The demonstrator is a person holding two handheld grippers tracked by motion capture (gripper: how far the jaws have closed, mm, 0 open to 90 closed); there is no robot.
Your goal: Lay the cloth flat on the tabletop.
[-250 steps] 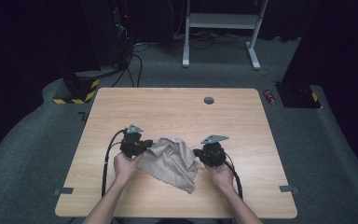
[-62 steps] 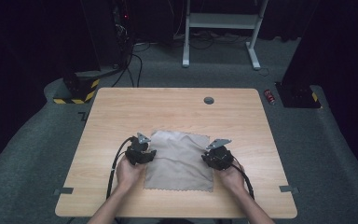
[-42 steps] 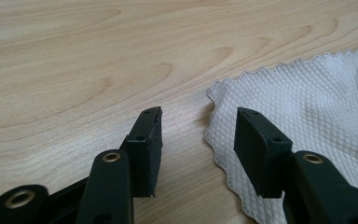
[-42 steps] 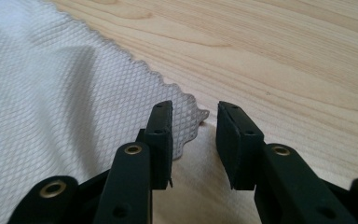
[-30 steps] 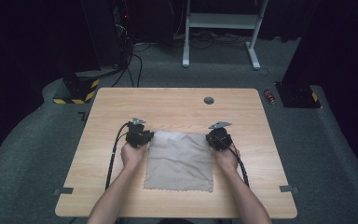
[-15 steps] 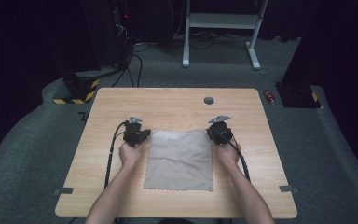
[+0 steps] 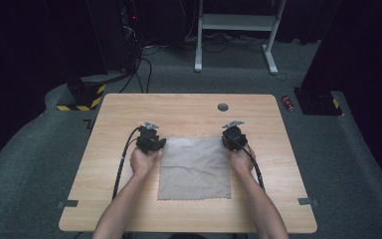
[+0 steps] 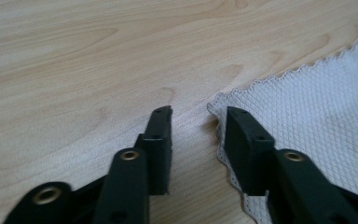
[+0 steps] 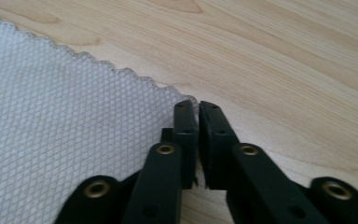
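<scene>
Both grippers opening at the cloth [image 7: 195, 167]: left gripper [image 8: 198, 128] spread, right gripper [image 9: 198, 114] perhaps barely parted.

High view: above the near edge of the wooden table [image 7: 189, 107], facing forward and down, far | Left gripper view: close, low over the grey cloth [image 8: 326, 107] far-left corner | Right gripper view: close, far-right corner | Shared: cloth and tabletop.

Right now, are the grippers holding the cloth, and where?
The left gripper is open, beside the cloth's corner. The right gripper sits at the other far corner; its hold cannot be told.
</scene>
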